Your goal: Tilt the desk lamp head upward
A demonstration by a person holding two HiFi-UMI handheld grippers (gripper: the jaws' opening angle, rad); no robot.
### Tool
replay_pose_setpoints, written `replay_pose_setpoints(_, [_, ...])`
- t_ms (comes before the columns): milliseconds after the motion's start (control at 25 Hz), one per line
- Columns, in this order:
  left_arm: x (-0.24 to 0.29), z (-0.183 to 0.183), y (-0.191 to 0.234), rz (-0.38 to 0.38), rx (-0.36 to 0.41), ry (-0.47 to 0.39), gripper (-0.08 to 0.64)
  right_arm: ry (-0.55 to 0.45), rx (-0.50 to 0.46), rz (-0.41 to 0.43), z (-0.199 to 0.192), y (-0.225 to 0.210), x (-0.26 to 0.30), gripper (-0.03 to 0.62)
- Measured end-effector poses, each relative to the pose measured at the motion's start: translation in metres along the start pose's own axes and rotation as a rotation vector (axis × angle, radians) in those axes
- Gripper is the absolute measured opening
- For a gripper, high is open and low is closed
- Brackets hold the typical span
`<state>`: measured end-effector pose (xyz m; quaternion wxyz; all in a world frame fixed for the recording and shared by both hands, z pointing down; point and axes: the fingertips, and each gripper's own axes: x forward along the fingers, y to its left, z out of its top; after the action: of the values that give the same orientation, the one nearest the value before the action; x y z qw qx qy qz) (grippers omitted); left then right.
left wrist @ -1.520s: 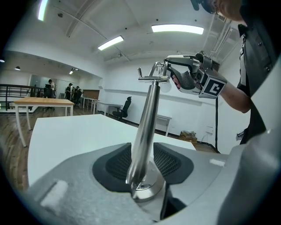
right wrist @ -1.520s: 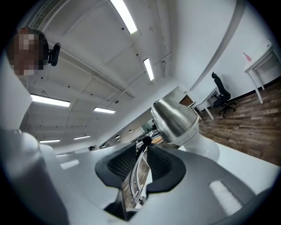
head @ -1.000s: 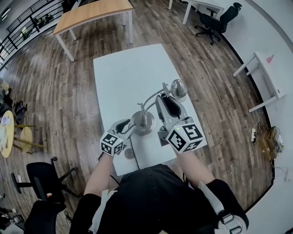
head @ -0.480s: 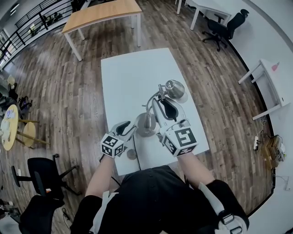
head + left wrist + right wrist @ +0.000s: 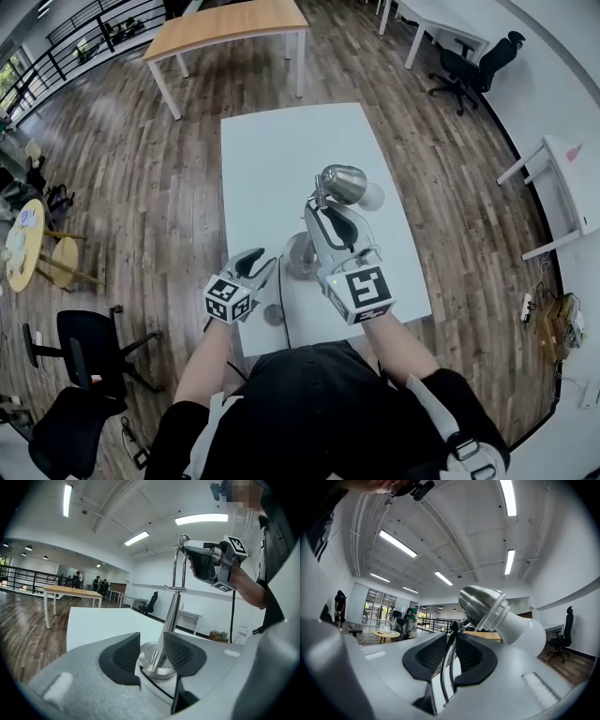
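Observation:
A silver desk lamp stands on the white table (image 5: pixel 272 150). Its head (image 5: pixel 342 181) with a white bulb (image 5: pixel 520 627) points up and to the right. My right gripper (image 5: pixel 322 206) reaches in just under the head. Its jaws are closing on the thin neck (image 5: pixel 451 644) and the cable, and the pads touch them. My left gripper (image 5: pixel 268 268) sits low at the round base (image 5: pixel 156 666), one pad against each side of it. The stem (image 5: pixel 171 611) rises beyond the pads. The right gripper (image 5: pixel 206 564) also shows high in the left gripper view.
The lamp's black cable (image 5: pixel 279 302) runs to a small round switch (image 5: pixel 272 316) near the table's front edge. A wooden table (image 5: pixel 230 23) stands behind, a white desk (image 5: pixel 562 178) to the right, office chairs (image 5: pixel 89 352) to the left on the wood floor.
The right gripper has carried the neck and head left, so the head now stands nearly over the base and the neck is straighter. The left gripper stays at the base.

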<state>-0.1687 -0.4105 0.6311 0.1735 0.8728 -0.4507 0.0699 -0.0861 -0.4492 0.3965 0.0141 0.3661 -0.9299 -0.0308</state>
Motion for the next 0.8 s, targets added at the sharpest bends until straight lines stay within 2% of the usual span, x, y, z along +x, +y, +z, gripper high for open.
replay_pose_setpoints(600, [-0.027, -0.008, 0.014, 0.071, -0.027, -0.016, 0.156, 0.030, -0.065, 0.066, -0.004, 0.026, 0.013, 0.046])
replay_pose_setpoints(800, [-0.029, -0.003, 0.017, 0.087, -0.025, -0.021, 0.156, 0.042, -0.145, 0.112, -0.006, 0.039, 0.018, 0.044])
